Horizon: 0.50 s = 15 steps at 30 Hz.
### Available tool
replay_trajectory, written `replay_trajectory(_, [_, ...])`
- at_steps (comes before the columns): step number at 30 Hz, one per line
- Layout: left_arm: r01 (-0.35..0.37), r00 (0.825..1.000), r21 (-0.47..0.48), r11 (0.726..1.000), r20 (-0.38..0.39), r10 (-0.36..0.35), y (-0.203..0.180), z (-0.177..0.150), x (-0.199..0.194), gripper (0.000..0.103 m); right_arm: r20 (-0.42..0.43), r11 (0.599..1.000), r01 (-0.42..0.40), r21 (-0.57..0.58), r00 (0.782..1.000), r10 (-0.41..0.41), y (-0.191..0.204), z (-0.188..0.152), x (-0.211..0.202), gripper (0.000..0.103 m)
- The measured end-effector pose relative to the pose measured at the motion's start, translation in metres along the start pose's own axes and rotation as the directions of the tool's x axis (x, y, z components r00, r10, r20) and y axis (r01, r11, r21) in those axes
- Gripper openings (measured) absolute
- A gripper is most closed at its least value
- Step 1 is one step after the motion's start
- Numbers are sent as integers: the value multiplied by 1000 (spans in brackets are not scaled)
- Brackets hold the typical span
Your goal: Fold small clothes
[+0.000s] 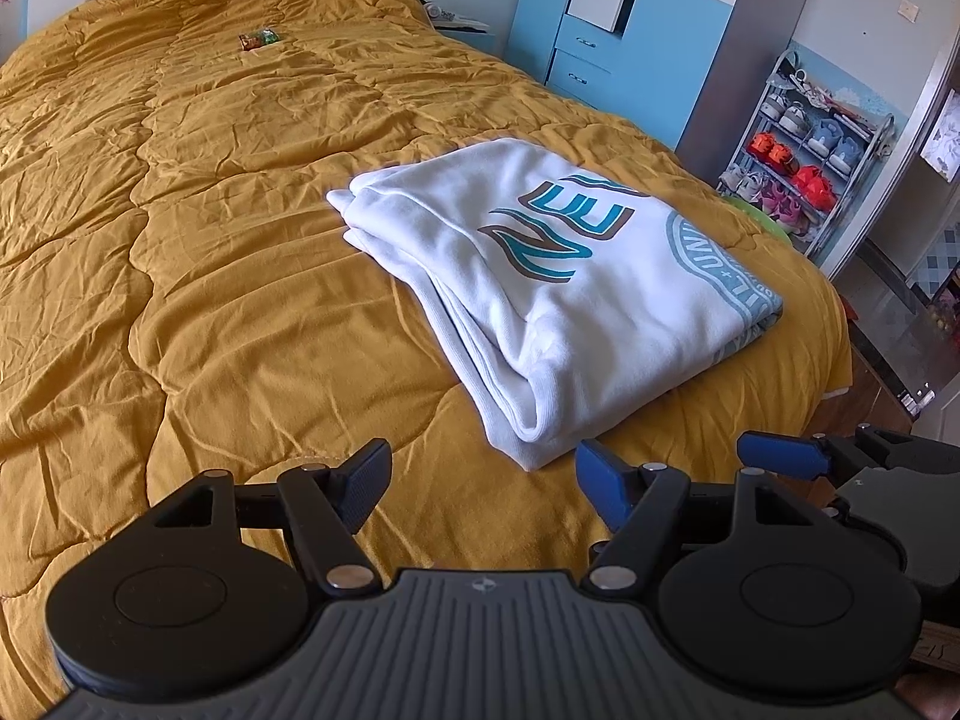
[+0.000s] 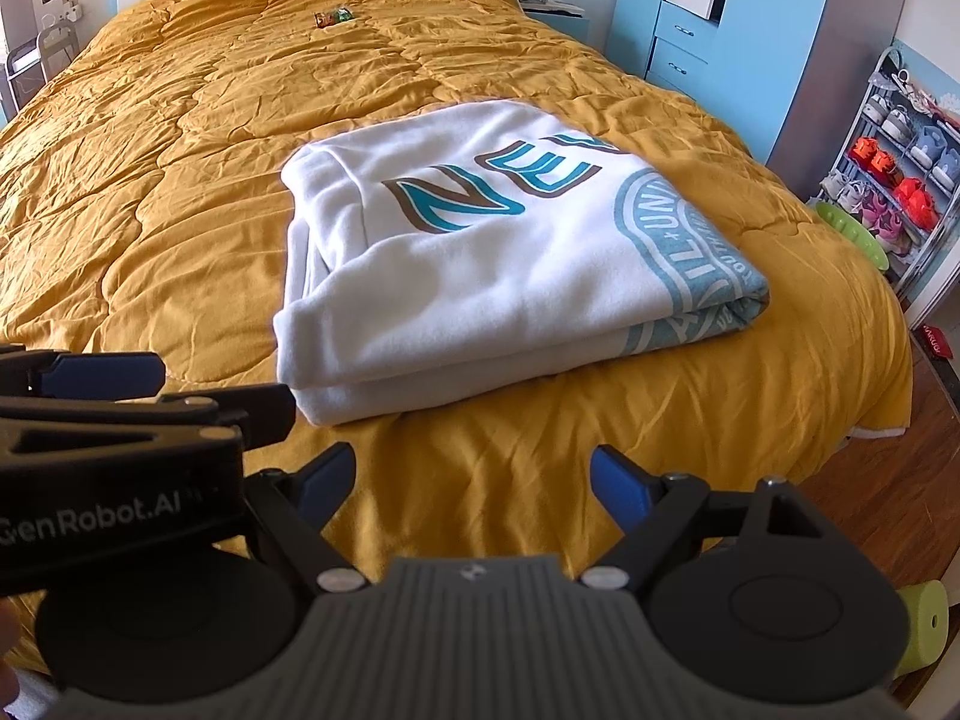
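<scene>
**Folded white top on the mustard quilt, both grippers held back**

Over on the left, the left gripper (image 1: 480,474) hangs above bare quilt (image 1: 180,240) near the bed's foot, jaws apart and holding nothing. Just ahead of it and a little to the right lies the white garment (image 1: 540,276), folded into a thick rectangle with teal and brown lettering on top and a teal round stamp along its right edge. It sits flat on the quilt toward the bed's right side, touching neither tool. Right of that, the right gripper (image 2: 474,480) hovers close beside the left one, its jaws likewise spread wide and empty. Far up the bed lies a small colourful packet (image 1: 259,39). Against the right wall stands a shoe rack (image 2: 894,180).
</scene>
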<state>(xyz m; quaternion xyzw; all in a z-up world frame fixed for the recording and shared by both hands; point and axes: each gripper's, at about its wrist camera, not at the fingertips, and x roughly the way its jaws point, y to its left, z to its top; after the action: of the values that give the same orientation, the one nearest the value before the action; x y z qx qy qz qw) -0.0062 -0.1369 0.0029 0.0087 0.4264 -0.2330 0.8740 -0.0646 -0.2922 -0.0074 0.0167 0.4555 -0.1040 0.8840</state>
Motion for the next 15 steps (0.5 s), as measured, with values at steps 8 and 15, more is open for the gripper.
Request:
replay_trajectory(8, [-6, 1000, 17, 1000, 0, 6, -1, -1, 0, 82, 11, 1000, 4, -3, 1000, -4, 1, -2, 0, 81])
replay_trajectory(15, [-2, 1000, 21, 1000, -3, 2, 1, 0, 0, 82, 14, 1000, 0, 0, 1000, 0, 1, -2, 0, 81])
